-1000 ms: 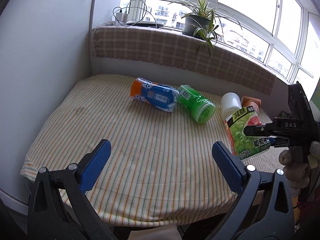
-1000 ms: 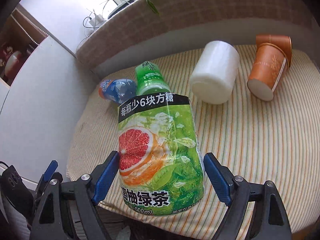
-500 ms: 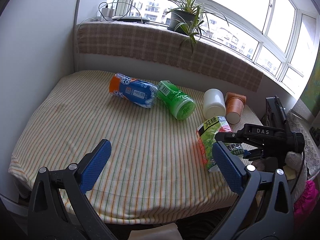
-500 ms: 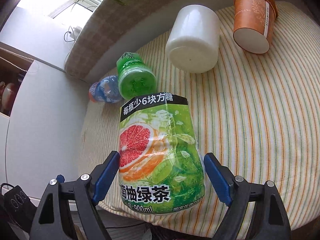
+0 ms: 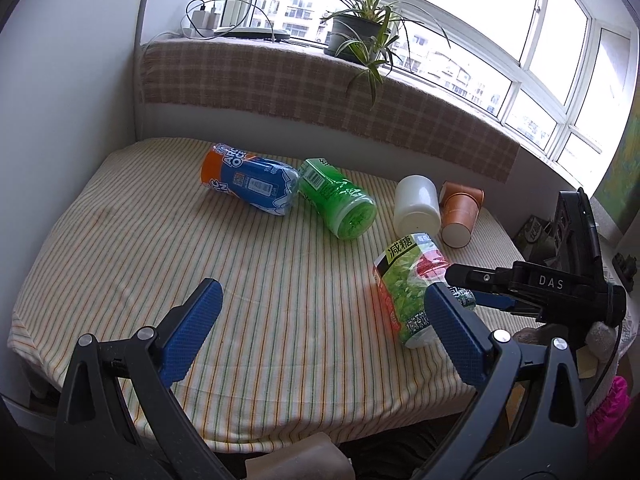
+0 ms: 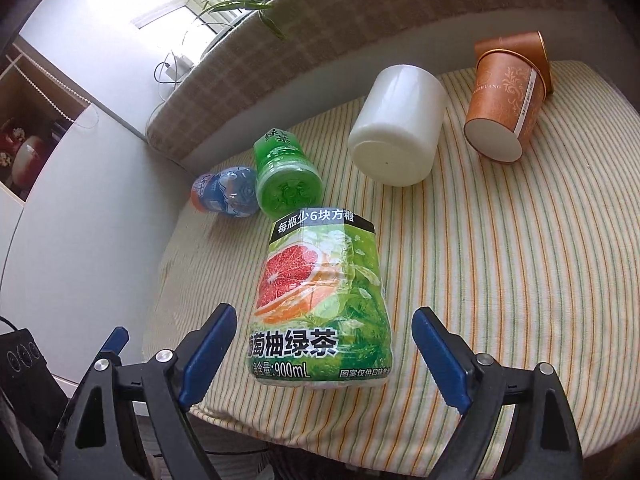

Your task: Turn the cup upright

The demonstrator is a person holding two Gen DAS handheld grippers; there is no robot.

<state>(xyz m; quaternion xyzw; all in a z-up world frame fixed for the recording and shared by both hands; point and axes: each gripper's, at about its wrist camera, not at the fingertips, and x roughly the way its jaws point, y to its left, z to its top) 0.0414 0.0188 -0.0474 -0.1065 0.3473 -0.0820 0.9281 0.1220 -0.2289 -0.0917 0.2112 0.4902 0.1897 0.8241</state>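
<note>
A grapefruit green tea cup (image 6: 320,304) with a green label stands near the table's front right edge, also seen in the left wrist view (image 5: 412,292). My right gripper (image 6: 324,344) is open, its blue pads either side of the cup's lower part, apart from it. In the left wrist view the right gripper (image 5: 476,292) reaches in from the right. My left gripper (image 5: 320,332) is open and empty above the table's front. Lying on their sides are a blue cup (image 5: 252,186), a green cup (image 5: 340,204), a white cup (image 5: 416,208) and a brown paper cup (image 5: 460,216).
The table wears a striped cloth (image 5: 160,240). A white wall (image 5: 60,100) stands at the left. A checked cloth covers the window ledge (image 5: 280,80) behind, with a potted plant (image 5: 360,32) and cables on it.
The right gripper's pads have spread away from the tea cup, which now stands on the cloth. The left gripper has pulled back and turned right a little.
</note>
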